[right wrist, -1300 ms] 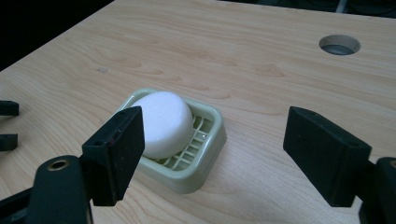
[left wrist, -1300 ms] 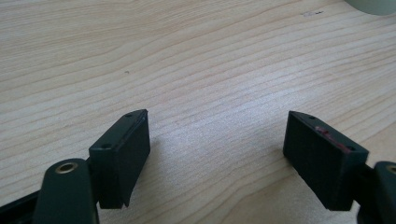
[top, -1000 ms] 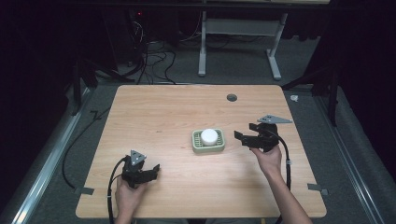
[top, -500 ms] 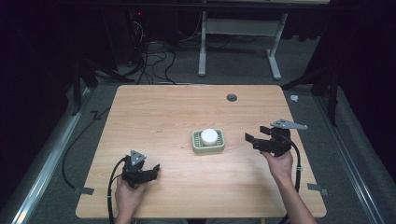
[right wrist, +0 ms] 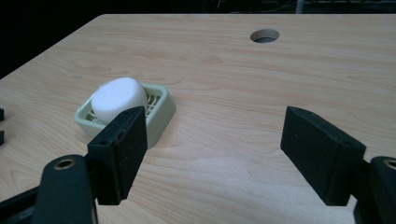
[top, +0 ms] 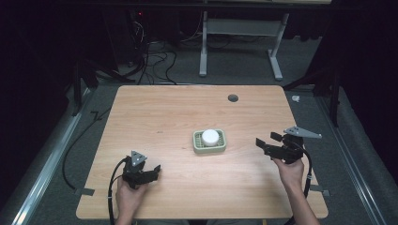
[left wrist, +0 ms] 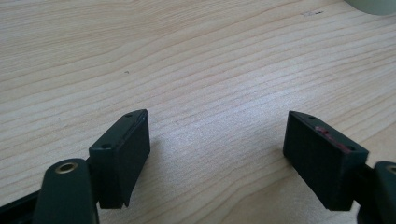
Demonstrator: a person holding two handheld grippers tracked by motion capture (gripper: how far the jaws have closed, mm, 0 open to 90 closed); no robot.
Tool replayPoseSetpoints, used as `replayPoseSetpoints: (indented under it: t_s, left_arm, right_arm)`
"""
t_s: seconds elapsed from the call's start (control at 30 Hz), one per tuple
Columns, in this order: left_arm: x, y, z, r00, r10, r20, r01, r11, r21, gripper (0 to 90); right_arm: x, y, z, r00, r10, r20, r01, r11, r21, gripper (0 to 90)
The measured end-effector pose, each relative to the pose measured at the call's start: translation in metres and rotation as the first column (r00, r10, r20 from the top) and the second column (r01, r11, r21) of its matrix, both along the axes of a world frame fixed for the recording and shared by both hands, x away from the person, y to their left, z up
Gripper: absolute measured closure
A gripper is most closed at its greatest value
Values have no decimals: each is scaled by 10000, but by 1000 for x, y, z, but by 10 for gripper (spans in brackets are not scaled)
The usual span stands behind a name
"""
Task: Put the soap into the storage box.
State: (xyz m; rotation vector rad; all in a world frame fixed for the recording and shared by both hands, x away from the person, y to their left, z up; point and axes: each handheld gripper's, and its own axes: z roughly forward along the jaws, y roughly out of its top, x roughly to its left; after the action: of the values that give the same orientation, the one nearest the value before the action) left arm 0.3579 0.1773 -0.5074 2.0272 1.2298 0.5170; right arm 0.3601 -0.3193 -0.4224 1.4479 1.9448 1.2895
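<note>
A pale wooden surface (top: 164, 117) carries a light green soap dish (top: 209, 142) near its middle, and a white bar of soap (top: 210, 137) lies in the dish. In the right gripper view the soap (right wrist: 116, 98) sits tilted toward the near left corner of the dish (right wrist: 161, 112), whose slatted bottom shows beside it.

The right gripper (top: 267, 143) hovers over the right part of the surface, held in the person's right hand (top: 288, 171), and points left toward the dish, a little apart from it. Its jaws have just been closing, yet they stand clearly spread with nothing between them; only bare wood shows in the gap in its own view (right wrist: 212, 158).

The left gripper (top: 152, 172) is near the front left of the surface, held in the left hand (top: 127, 197), well apart from the dish. Its jaws are spread wide over bare wood and hold nothing (left wrist: 217, 161). A black cable (top: 111, 187) curls from it off the front edge.

A round hole (top: 233, 98) is set in the surface toward its far side, beyond the dish. Behind the surface a white frame (top: 239, 37) stands on the dark floor among loose cables.
</note>
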Motion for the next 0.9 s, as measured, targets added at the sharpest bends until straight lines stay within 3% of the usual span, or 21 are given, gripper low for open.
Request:
replayPoseSetpoints:
  t_s: [0.47,0.9]
  left_arm:
    - [0,0,0,10000,-5,-2,5,10000,-2,234]
    - [0,0,0,10000,-4,-3,4,10000,-3,234]
  right_arm:
    - [-16,-12,-14,9996,-273,-4,273,9996,71,246]
    - [-24,-13,-30,9992,-325,-252,318,9992,-256,247]
